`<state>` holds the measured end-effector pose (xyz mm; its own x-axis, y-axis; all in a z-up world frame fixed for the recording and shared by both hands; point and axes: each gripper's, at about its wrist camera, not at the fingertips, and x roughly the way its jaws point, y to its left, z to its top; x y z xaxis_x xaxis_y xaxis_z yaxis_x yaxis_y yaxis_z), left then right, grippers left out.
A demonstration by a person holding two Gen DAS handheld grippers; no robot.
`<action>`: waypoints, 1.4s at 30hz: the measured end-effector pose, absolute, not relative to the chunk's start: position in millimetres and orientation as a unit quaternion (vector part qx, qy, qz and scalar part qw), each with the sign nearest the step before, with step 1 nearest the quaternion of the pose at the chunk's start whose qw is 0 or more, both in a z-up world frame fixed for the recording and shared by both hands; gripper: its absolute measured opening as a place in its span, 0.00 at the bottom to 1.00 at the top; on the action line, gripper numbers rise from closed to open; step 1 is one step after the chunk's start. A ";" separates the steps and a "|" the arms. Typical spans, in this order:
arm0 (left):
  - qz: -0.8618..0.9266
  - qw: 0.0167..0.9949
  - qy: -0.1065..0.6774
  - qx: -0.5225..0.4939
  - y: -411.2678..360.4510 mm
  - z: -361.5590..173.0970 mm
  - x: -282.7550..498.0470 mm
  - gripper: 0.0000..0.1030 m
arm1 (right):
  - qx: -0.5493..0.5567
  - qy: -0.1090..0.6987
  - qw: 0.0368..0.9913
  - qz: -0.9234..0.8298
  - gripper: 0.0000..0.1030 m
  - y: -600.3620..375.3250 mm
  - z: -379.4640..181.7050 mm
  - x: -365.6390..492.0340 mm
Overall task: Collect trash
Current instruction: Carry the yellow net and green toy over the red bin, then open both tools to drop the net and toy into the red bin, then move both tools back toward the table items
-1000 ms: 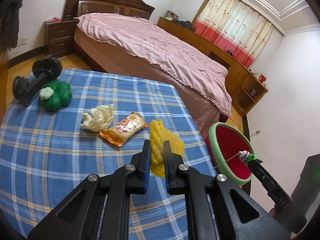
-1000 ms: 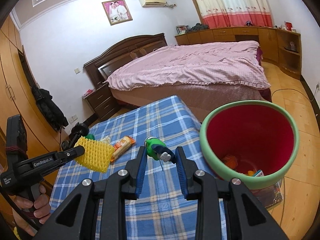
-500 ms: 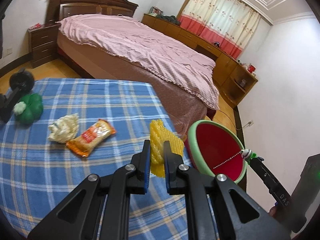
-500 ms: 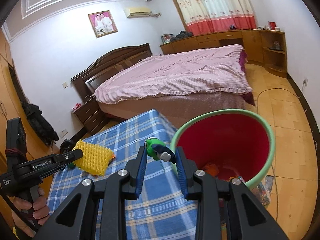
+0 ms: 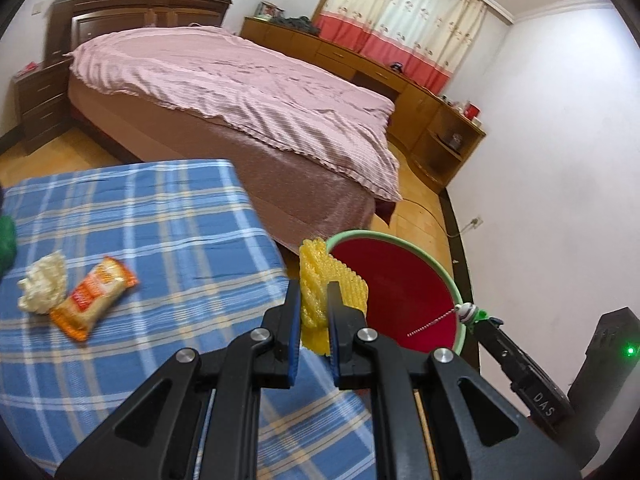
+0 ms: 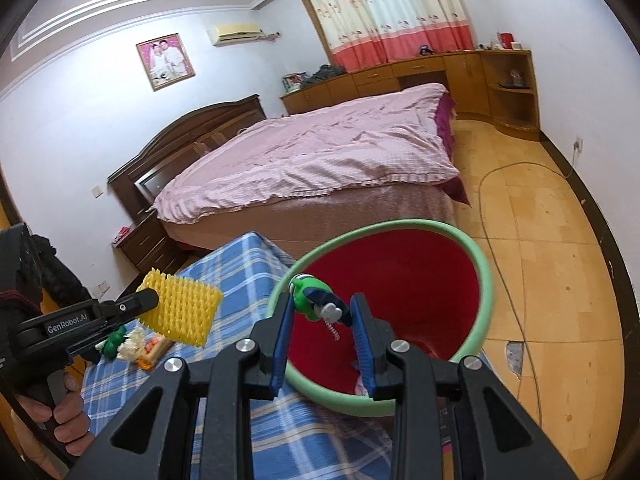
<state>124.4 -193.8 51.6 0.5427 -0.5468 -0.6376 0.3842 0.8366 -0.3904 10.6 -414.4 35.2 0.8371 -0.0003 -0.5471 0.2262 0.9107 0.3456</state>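
Observation:
My left gripper (image 5: 314,296) is shut on a yellow foam net (image 5: 320,280) and holds it in the air at the table's right edge, beside the rim of the red bin with a green rim (image 5: 400,280). In the right wrist view the net (image 6: 180,310) hangs left of the bin (image 6: 420,272). My right gripper (image 6: 320,312) is shut on a small green toy with a ball chain (image 6: 312,294), over the bin's near rim. An orange snack wrapper (image 5: 94,298) and a crumpled white tissue (image 5: 42,286) lie on the blue plaid table (image 5: 160,220).
A green plush object (image 5: 6,236) sits at the table's left edge. A large bed with a pink cover (image 5: 240,92) stands behind the table. Wooden cabinets (image 5: 400,80) line the far wall. The bin stands on the wooden floor (image 6: 560,260).
Both grippers have swung right toward the bin. The yellow net now sits at the bin's rim and the green toy is over the bin's opening. Both grips are unchanged.

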 end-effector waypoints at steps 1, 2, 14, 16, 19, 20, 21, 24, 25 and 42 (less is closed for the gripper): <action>-0.270 0.871 0.398 -0.100 -199.6 50.4 125.2 0.11 | 0.204 0.281 0.936 -0.064 0.31 -418.2 32.6 10.8; -0.273 0.870 0.399 -0.098 -204.7 48.4 125.9 0.11 | 0.206 0.283 0.934 -0.068 0.31 -421.8 29.6 11.1; -0.297 0.851 0.426 -0.074 -252.7 13.0 137.5 0.11 | 0.226 0.310 0.918 -0.101 0.31 -454.5 -3.9 13.3; -0.295 0.850 0.431 -0.068 -257.2 6.6 139.9 0.10 | 0.229 0.314 0.916 -0.103 0.31 -457.8 -8.2 14.8; -0.295 0.846 0.440 -0.065 -261.3 -1.5 143.4 0.11 | 0.231 0.321 0.912 -0.106 0.31 -459.9 -13.9 16.3; -0.296 0.844 0.442 -0.065 -262.1 -3.9 143.9 0.11 | 0.232 0.323 0.911 -0.107 0.31 -461.7 -16.2 17.1; -0.297 0.843 0.444 -0.063 -262.9 -5.9 144.0 0.11 | 0.232 0.325 0.911 -0.107 0.31 -462.4 -17.9 18.6; -0.297 0.842 0.448 -0.055 -266.7 -9.7 144.0 0.11 | 0.235 0.330 0.908 -0.109 0.31 -464.6 -22.6 20.1; -0.296 0.841 0.450 -0.052 -268.1 -10.8 143.8 0.12 | 0.235 0.331 0.907 -0.109 0.31 -464.9 -23.7 20.4; -0.289 0.844 0.450 -0.050 -259.2 -5.1 137.9 0.33 | 0.234 0.328 0.909 -0.110 0.34 -459.4 -19.1 18.9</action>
